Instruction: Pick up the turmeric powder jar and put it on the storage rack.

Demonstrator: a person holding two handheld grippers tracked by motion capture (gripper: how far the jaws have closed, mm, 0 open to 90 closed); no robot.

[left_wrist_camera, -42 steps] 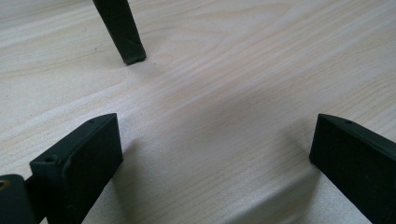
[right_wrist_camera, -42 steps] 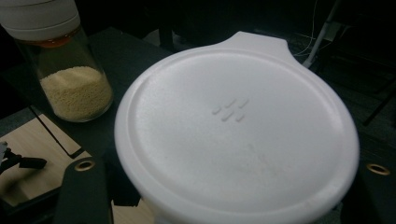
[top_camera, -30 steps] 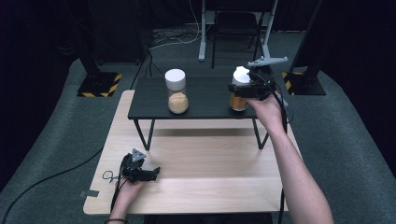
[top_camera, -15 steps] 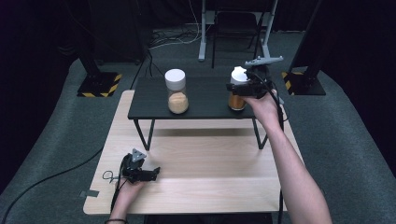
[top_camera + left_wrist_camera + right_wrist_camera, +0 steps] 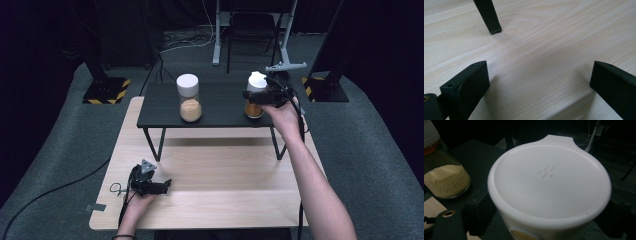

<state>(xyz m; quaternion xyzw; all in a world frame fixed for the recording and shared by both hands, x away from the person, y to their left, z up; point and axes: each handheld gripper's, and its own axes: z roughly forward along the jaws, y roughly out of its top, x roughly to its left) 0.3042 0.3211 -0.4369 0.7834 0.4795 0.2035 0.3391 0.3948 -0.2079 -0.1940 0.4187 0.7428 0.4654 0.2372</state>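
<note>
A glass jar (image 5: 253, 107) with orange contents and a white lid (image 5: 549, 182) stands at the right end of the low black table (image 5: 220, 102). My right gripper (image 5: 258, 96) reaches in from the right, one jaw on each side of the jar just under the lid, shut on it. A second jar (image 5: 189, 97) with a white cap and tan grains (image 5: 445, 181) stands left of it on the same table. My left gripper (image 5: 167, 185) rests low on the light wooden table (image 5: 225, 200), near its front left. Its jaws stand wide apart and hold nothing (image 5: 539, 72).
The black table stands on thin legs on the far half of the wooden table; one leg foot (image 5: 491, 22) is just ahead of my left gripper. Stands with yellow-black feet (image 5: 105, 92) and cables lie on the grey floor beyond.
My right gripper and the orange jar have shifted slightly to the left on the black table. The left gripper has not moved.
</note>
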